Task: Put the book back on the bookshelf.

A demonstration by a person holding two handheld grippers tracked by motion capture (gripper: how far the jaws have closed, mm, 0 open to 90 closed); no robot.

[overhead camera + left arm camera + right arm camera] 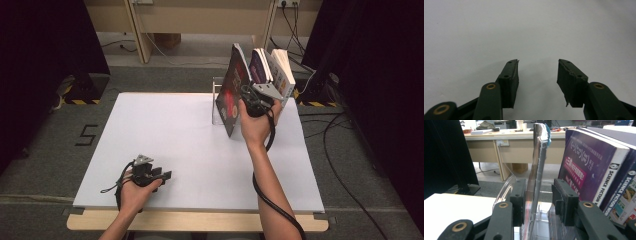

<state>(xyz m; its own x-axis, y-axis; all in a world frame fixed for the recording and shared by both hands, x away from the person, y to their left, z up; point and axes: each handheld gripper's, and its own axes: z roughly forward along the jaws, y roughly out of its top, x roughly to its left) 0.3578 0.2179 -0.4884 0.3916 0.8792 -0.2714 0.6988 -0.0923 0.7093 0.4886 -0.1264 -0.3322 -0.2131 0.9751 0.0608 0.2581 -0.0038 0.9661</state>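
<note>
Letting go of the thin red-covered book (231, 95) at the clear bookstand (216, 102)

My right gripper (539, 203) straddles its edge, one pad touching, the other clear; I'd open wider and back straight off, lest it tip from the purple book (587, 167). Left gripper (538, 81) gapes empty.

White table top (165, 150) on my screen, sitting on a wooden base that shows along the near edge. At its far right a clear stand (218, 102) holds leaning books (260, 70). Left hand (134, 192) rests on the near-left part.
</note>
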